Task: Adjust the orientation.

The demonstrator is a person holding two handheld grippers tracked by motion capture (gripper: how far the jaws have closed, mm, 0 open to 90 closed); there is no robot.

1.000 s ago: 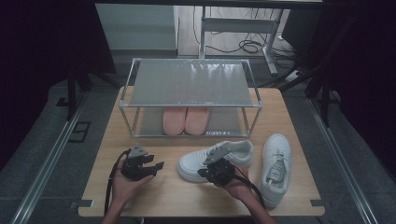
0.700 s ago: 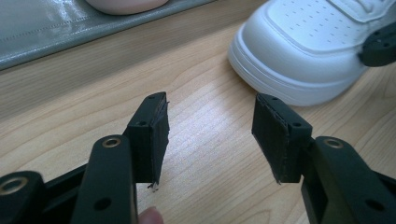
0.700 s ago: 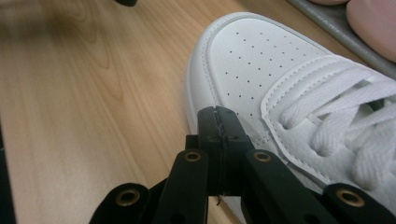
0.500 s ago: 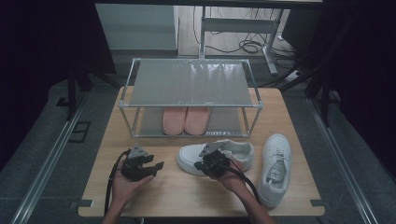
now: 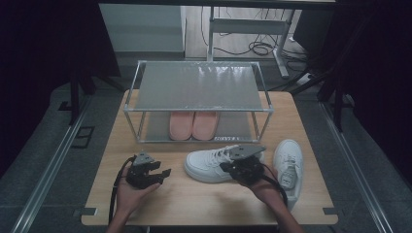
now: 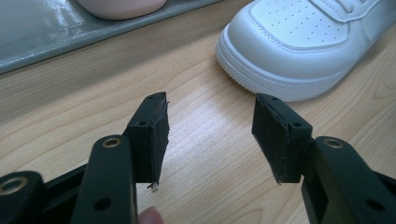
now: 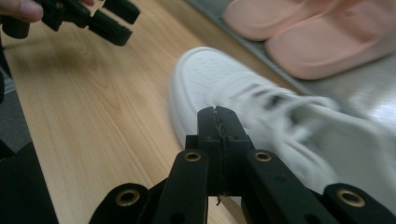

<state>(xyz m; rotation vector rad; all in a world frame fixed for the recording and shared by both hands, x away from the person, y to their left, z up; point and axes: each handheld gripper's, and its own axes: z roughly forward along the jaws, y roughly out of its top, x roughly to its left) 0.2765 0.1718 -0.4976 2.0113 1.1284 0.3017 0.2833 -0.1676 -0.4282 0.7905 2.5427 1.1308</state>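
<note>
A white sneaker point(image 5: 209, 164) lies on the wooden table point(image 5: 194, 199), toe to the left; its blurred side shows in the right gripper view point(image 7: 243, 93). My right gripper point(image 5: 228, 166) hovers over its heel half, and its jaws point(image 7: 218, 123) are shut with nothing visible between the pads. My left gripper point(image 5: 163, 174) rests in the hand left of the sneaker, open and empty, pointing at the toe point(image 6: 289, 51). Its two pads point(image 6: 154, 130) stand wide apart above bare wood. A second white sneaker point(image 5: 287, 167) lies at the right.
A metal two-shelf rack point(image 5: 199, 87) stands at the back of the table. A pair of pink slippers point(image 5: 193, 124) sits on its lower shelf point(image 7: 355, 88). The left gripper point(image 7: 130, 24) appears far off in the right gripper view.
My right gripper has risen and shifted away from the person, over the sneaker's heel half. The left gripper and both sneakers have stayed where they were.
</note>
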